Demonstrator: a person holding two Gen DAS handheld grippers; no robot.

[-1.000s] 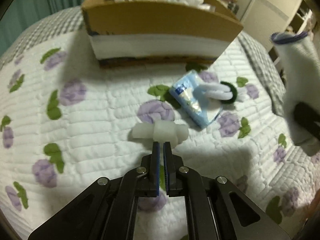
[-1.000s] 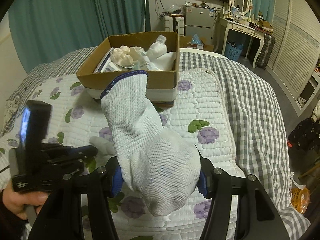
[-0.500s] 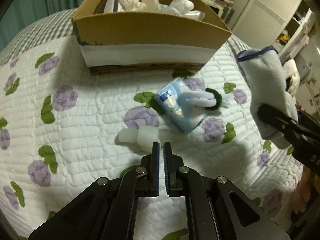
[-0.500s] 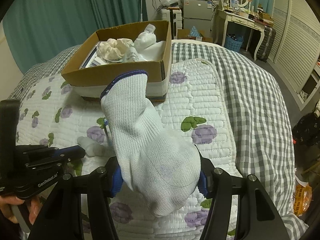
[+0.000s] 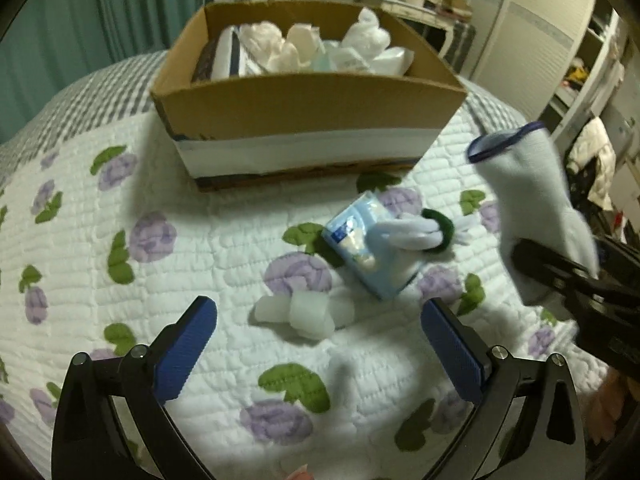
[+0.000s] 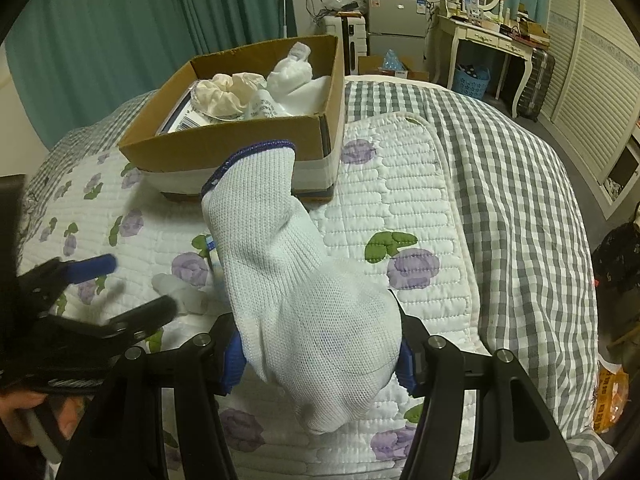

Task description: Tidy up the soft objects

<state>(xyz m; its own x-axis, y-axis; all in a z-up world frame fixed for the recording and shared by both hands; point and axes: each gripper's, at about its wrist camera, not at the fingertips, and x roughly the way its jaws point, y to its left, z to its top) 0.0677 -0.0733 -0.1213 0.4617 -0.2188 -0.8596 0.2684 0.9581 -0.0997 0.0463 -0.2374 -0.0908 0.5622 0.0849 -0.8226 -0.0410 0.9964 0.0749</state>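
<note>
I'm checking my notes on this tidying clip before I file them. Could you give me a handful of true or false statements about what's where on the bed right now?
1. The right tool grips a white knitted glove. True.
2. The cardboard box is empty. False: it holds several white soft items.
3. The left tool is clamped on the white foam piece. False: its jaws are opening wide, and the foam lies on the quilt beyond the fingertips, untouched.
4. A blue tissue pack lies on the quilt in front of the box. True.
5. The glove's blue-trimmed cuff points downward. False: the cuff stands up, above the tool.
</note>
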